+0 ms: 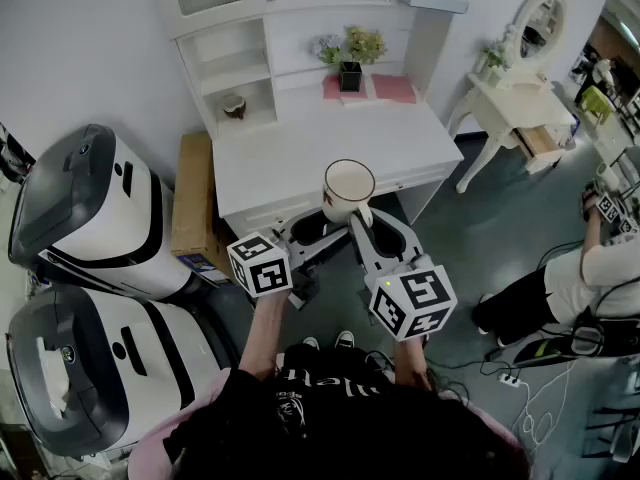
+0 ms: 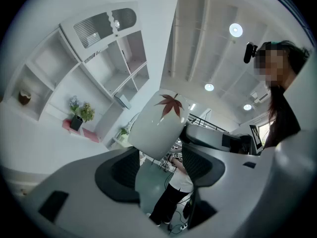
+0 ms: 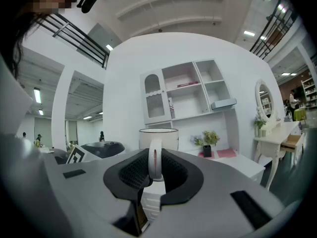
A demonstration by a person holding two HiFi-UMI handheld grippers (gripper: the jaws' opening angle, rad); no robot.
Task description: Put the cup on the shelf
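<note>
White is the cup (image 1: 347, 188), and its handle is pinched between the closed jaws of the right gripper (image 3: 154, 175), which holds it upright above the near edge of the desk (image 1: 300, 163). A red leaf (image 2: 168, 104) is printed on its side. Just left of it, the left gripper (image 2: 161, 170) has its jaws spread wide with nothing pressed between the pads; the cup hangs just beyond them.

The white desk top is mostly bare. At its far edge stand a potted plant (image 1: 352, 60) and pink mats (image 1: 395, 88). A white shelf unit (image 1: 235, 68) rises at the far left of the desk, with a small brown object (image 1: 234, 105) in one open compartment. A cardboard box (image 1: 192, 203) leans against the desk's left side, and two large white-and-grey machines (image 1: 90, 208) stand further left. To the far right is a white dressing table (image 1: 520, 93) with an oval mirror. The floor (image 1: 470, 223) is grey-green, and another person (image 1: 585, 283) crouches at the right among cables.
</note>
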